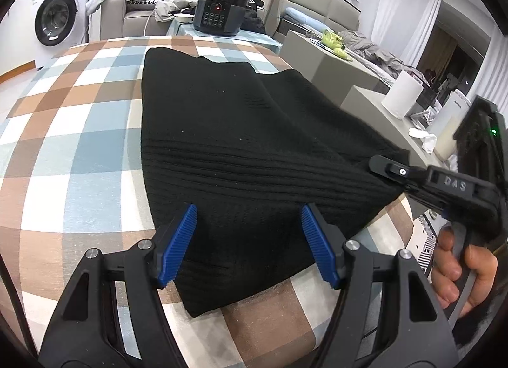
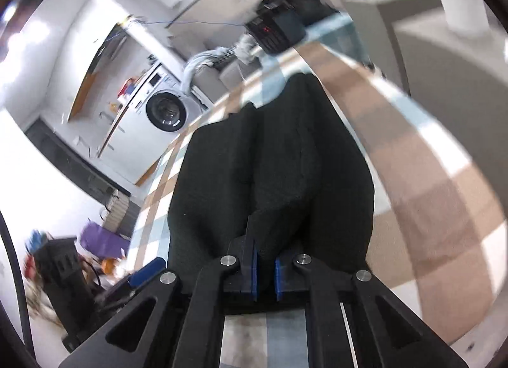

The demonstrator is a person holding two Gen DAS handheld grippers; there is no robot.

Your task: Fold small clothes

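Right now the left gripper [image 1: 248,242] hangs with its blue pads [image 1: 177,248] spread wide, nothing between them, poised over the near hem of the black knit sweater [image 1: 228,152]. Over on the right, the right gripper [image 2: 265,272] has its pads [image 2: 254,276] pinched narrow on a bunched fold of that same sweater's right-hand edge, lifting it into a ridge; from the left wrist view the right gripper [image 1: 422,177] bites the cloth at the table's right side. The sweater is dark, ribbed near the hem, flecked with a few pale specks, lying mostly flat and lengthways on the checked tablecloth [image 1: 73,145], narrower toward the far end. Left of it there is a broad stretch of bare cloth; on the right it runs close to the table edge. Beyond the far edge sit a black rice cooker [image 1: 220,15] and a washing machine [image 1: 60,12].
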